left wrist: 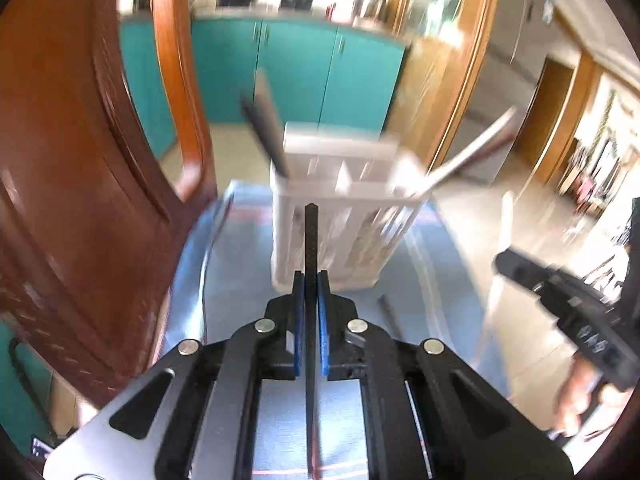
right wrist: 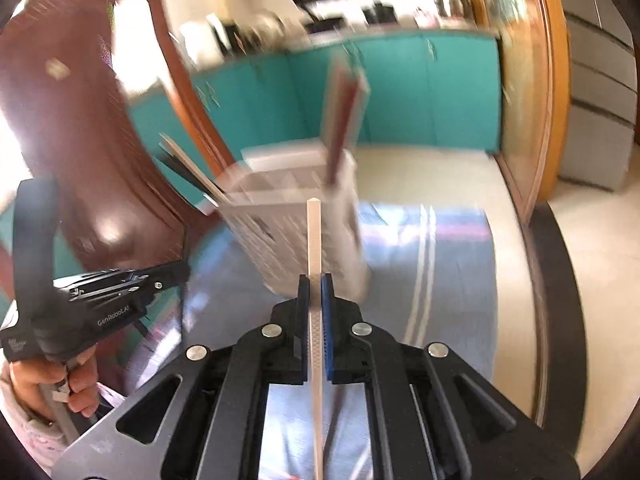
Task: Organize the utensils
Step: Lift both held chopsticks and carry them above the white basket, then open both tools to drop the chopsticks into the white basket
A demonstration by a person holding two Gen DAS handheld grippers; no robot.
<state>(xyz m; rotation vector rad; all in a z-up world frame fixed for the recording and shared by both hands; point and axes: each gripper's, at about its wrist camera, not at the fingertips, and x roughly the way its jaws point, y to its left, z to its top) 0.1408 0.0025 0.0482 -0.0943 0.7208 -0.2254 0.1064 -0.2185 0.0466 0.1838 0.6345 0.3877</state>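
Clamped in the left gripper (left wrist: 311, 280) is a black chopstick (left wrist: 310, 240); a pale chopstick (right wrist: 314, 248) is pinched by the right gripper (right wrist: 316, 282). Both are held just short of the white utensil caddy (left wrist: 340, 232), where several utensils are already stowed. Behind the caddy, a wooden chair (left wrist: 80, 160) crowds the blue cloth (left wrist: 420, 280).

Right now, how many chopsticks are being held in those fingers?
2: a black chopstick in the left gripper, a pale chopstick in the right gripper. More stand blurred in the white holder.
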